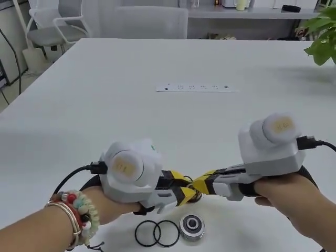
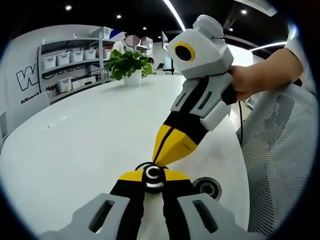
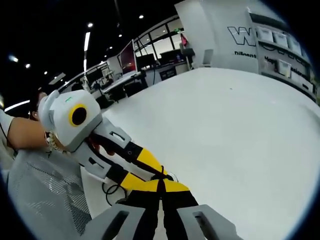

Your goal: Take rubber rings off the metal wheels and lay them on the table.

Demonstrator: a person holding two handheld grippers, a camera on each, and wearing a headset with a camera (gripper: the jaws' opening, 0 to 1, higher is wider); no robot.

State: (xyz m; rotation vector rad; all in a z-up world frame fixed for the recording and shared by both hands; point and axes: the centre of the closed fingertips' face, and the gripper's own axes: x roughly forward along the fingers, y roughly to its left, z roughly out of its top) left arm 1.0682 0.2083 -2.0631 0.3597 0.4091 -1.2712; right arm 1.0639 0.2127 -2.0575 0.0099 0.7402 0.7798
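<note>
Nearest the person, two thin black rubber rings lie overlapping on the white table, with a loose round metal wheel just to their right. Above them the left tongs clamp a second metal wheel by its rim, its flat face turned back along those tongs. The right tongs meet it head-on from the far side, jaws narrow at its upper edge. I cannot tell whether they pinch a ring. A white power strip lies well beyond.
</note>
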